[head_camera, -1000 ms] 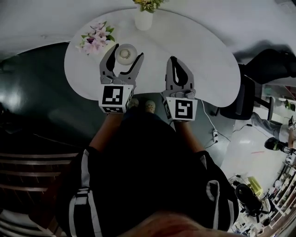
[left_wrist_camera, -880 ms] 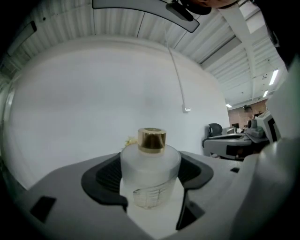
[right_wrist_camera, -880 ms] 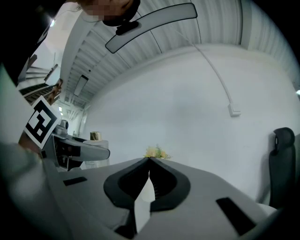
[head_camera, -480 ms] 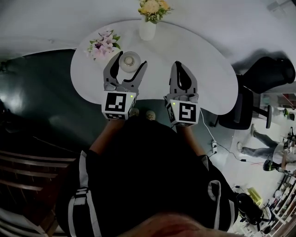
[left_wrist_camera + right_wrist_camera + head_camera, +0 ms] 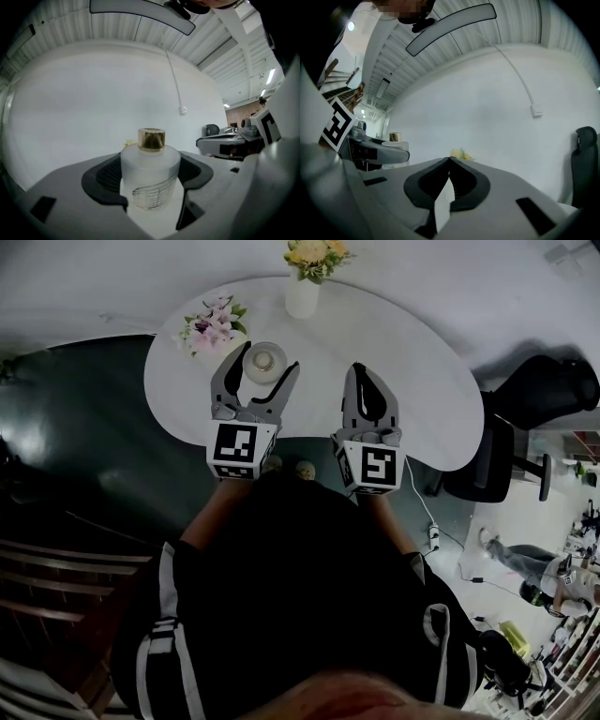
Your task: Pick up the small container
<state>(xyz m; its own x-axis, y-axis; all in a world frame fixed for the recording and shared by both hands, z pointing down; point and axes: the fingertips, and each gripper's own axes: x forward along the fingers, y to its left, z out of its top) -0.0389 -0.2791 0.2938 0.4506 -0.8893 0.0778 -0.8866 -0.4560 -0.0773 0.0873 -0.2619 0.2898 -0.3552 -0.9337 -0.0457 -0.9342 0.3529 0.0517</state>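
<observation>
Though ungripped, small container [image 5: 150, 171]: flanked by spread jaws of left gripper [image 5: 263, 360]
Right gripper [image 5: 449, 161]: closed, empty
Next: jaws to be shut on it

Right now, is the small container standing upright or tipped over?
Upright. The small container stands on the table, gold cap on top, between the open jaws of the left gripper.

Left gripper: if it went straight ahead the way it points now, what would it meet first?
The small container, a frosted jar with a gold cap. It stands on the table between the left gripper's open jaws, so going on would likely press it against the gripper's inner throat; the gap left is unclear.
</observation>
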